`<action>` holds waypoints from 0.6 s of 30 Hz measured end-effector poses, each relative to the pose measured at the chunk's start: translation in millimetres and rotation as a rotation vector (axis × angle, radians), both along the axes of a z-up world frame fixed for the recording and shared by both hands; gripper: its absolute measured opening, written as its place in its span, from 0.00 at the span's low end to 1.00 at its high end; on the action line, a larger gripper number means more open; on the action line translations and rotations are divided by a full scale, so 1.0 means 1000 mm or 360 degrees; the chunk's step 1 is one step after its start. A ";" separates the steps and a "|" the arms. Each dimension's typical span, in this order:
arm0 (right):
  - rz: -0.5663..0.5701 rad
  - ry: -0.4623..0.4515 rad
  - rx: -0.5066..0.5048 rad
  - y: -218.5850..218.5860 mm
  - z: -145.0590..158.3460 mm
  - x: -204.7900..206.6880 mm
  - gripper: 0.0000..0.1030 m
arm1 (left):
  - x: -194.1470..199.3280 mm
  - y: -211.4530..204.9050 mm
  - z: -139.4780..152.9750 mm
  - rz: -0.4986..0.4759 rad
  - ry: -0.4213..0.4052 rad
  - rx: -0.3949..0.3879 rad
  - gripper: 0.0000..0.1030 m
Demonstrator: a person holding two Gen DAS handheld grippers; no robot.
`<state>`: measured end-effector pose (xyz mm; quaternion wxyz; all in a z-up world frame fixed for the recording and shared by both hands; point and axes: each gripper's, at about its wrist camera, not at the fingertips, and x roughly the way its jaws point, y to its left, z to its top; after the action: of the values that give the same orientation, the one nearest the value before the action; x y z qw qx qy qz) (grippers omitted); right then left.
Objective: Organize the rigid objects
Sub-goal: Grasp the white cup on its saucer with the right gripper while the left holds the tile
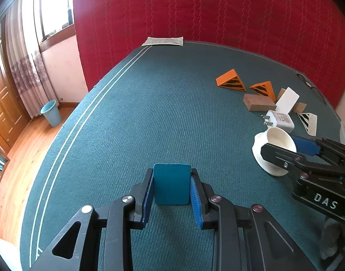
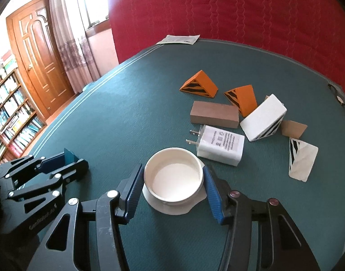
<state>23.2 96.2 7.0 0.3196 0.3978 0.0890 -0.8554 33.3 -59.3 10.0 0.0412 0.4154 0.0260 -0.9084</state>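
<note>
My left gripper (image 1: 171, 184) is shut on a teal block (image 1: 171, 184), held just above the green table mat (image 1: 150, 113); it shows in the right wrist view (image 2: 69, 158) too. My right gripper (image 2: 173, 178) is closed around a white round cup (image 2: 173, 176) standing on the mat, its pads against the cup's sides. It also shows in the left wrist view (image 1: 283, 145), as does the cup (image 1: 274, 153). Beyond the cup lie a white charger plug (image 2: 220, 145), a brown block (image 2: 214, 114), two orange striped wedges (image 2: 199, 84) (image 2: 242, 98) and white striped wedges (image 2: 264, 117) (image 2: 302, 160).
A red quilted backdrop (image 1: 217, 11) stands behind the table. A paper sheet (image 1: 163, 41) lies at the far edge. A small brown piece (image 2: 293, 129) lies by the wedges. A blue bin (image 1: 51, 112), a wooden door (image 2: 41, 52) and bookshelves (image 2: 12, 113) stand left of the table.
</note>
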 end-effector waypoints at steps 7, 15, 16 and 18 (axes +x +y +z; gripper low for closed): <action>-0.0019 -0.0004 -0.0023 0.016 0.002 0.003 0.52 | 0.000 0.006 0.001 0.0005 -0.0004 -0.0016 0.30; -0.0057 -0.0018 -0.0042 0.042 0.003 0.008 0.52 | -0.001 0.023 0.006 -0.0010 0.0011 -0.0038 0.30; -0.0063 -0.0018 -0.0045 0.046 0.003 0.009 0.52 | -0.001 0.026 0.007 -0.0016 0.0013 -0.0041 0.30; -0.0072 -0.0015 -0.0053 0.051 0.004 0.010 0.52 | -0.001 0.030 0.009 -0.0023 0.0018 -0.0047 0.30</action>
<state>32.7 147.2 10.7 0.3072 0.3982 0.0643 -0.8619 32.3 -28.9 18.7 0.0406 0.4097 0.0096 -0.9113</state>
